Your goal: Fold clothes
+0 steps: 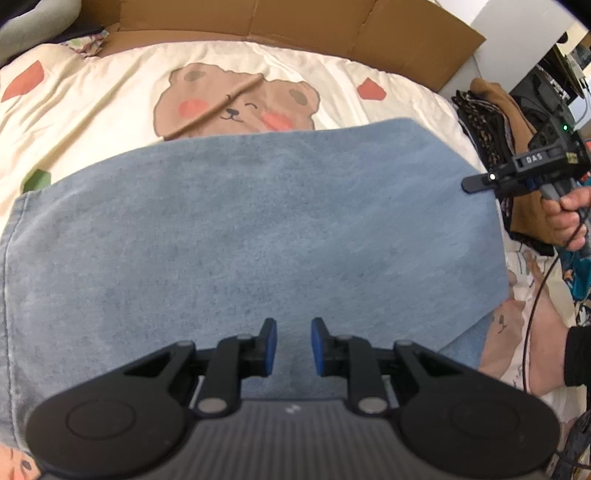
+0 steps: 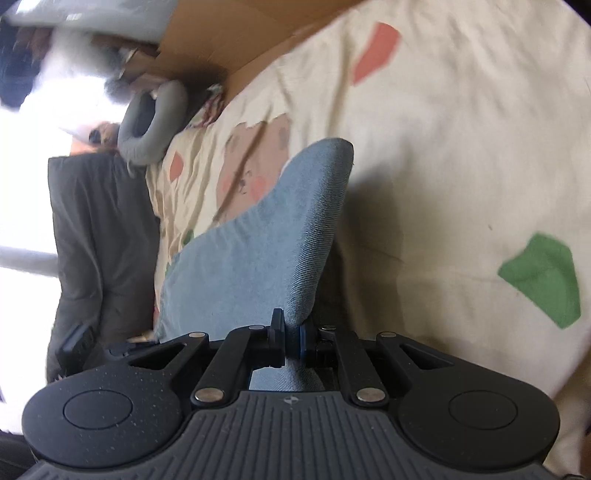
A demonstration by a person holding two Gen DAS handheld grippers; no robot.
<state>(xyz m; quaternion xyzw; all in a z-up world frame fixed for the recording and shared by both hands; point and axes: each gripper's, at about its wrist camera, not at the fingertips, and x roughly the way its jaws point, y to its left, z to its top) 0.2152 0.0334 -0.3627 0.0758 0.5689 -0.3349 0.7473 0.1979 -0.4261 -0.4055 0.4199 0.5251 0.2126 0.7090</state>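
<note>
A light blue denim garment (image 1: pixel 258 229) lies spread flat across a cream bedspread (image 1: pixel 92 110) printed with a bear. My left gripper (image 1: pixel 293 341) hovers over its near part, open, with nothing between the blue pads. At the garment's right edge, my right gripper (image 1: pixel 476 183) is held by a hand (image 1: pixel 567 218). In the right wrist view the right gripper (image 2: pixel 293 341) is shut on a fold of the blue garment (image 2: pixel 258 243), which rises from the bedspread (image 2: pixel 461 166) between its fingers.
A brown cardboard sheet (image 1: pixel 295 26) stands behind the bed. A pile of dark and brown clothes (image 1: pixel 491 122) sits at the bed's right side. A grey neck pillow (image 2: pixel 155 122) and a dark hanging cloth (image 2: pixel 99 229) are at the bed's far end. A cable (image 1: pixel 535 306) hangs near the person's arm.
</note>
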